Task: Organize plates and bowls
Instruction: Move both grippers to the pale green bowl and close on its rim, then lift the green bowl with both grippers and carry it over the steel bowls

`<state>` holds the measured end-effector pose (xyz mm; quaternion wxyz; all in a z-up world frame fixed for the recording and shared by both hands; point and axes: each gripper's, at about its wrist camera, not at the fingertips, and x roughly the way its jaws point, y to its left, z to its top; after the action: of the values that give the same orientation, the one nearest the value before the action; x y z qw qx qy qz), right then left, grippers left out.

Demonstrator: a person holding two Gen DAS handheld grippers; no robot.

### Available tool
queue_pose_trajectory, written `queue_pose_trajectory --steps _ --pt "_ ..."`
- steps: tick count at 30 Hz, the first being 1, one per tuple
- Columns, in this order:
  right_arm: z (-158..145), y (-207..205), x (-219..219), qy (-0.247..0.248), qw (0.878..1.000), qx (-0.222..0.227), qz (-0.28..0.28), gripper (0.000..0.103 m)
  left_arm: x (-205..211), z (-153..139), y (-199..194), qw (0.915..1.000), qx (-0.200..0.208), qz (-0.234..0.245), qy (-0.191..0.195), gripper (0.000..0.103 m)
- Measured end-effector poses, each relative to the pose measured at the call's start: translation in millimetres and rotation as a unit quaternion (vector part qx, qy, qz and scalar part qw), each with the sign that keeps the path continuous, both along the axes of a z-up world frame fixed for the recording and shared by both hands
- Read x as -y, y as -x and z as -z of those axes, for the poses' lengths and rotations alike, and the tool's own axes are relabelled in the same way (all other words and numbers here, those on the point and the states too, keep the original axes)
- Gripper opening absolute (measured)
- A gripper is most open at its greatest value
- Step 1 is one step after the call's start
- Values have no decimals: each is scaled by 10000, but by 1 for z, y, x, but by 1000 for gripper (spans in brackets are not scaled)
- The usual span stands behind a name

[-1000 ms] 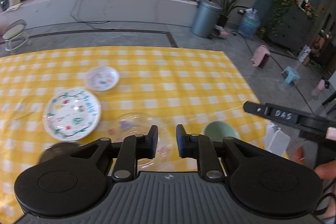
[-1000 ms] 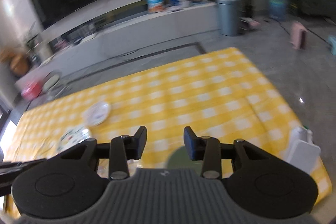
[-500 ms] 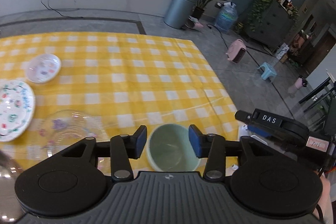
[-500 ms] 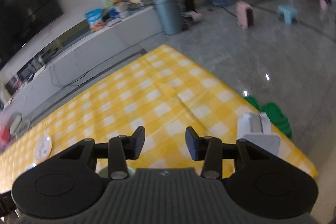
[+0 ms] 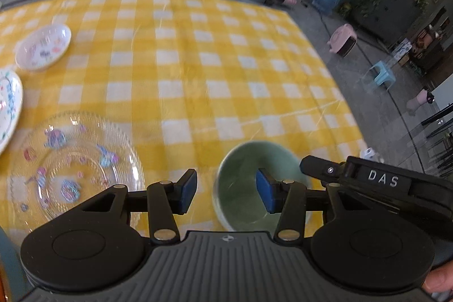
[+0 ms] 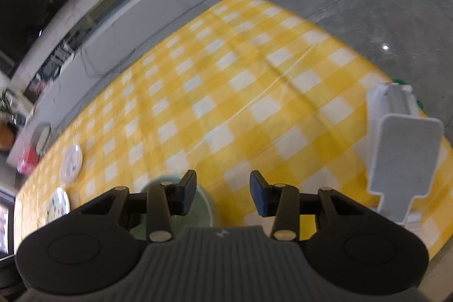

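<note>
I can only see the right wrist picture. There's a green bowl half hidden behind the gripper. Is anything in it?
Observer: No. The left wrist view looks into the green bowl, and it is empty.
Operator: Is the other gripper anywhere near it?
Observer: Yes. The left gripper is open, with one finger over the bowl's inside and the other outside its rim. I cannot tell whether it touches.
Operator: Anything else close by?
Observer: A clear glass plate with coloured motifs lies beside the bowl, apart from it, on the checked tablecloth.
</note>
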<state>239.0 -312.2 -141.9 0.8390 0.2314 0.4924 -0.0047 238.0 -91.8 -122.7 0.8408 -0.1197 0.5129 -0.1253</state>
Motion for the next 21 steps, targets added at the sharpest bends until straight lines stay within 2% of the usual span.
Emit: queue_pose_trajectory --steps 4,6,12,16,18,21 --pt "14 -6 -9 1 9990 -381 -231 42 0 11 -1 9997 -222 -52 6 54" --pt "21 -9 -13 -26 9978 -575 -328 37 -1 16 -2 9992 -379 -73 -81 54" --pt "32 -15 -19 22 9954 -830 -479 34 -4 21 -3 9980 -601 -64 -196 51" --pt "35 -13 -20 38 9952 -829 -514 27 -1 22 -5 9975 -681 -8 -183 37" --pt "35 -12 -17 35 9953 -833 -501 22 0 23 -4 9974 -696 15 -185 33" --pt "37 -11 -15 -178 9946 -873 -535 17 6 22 -5 9975 -675 54 -191 24"
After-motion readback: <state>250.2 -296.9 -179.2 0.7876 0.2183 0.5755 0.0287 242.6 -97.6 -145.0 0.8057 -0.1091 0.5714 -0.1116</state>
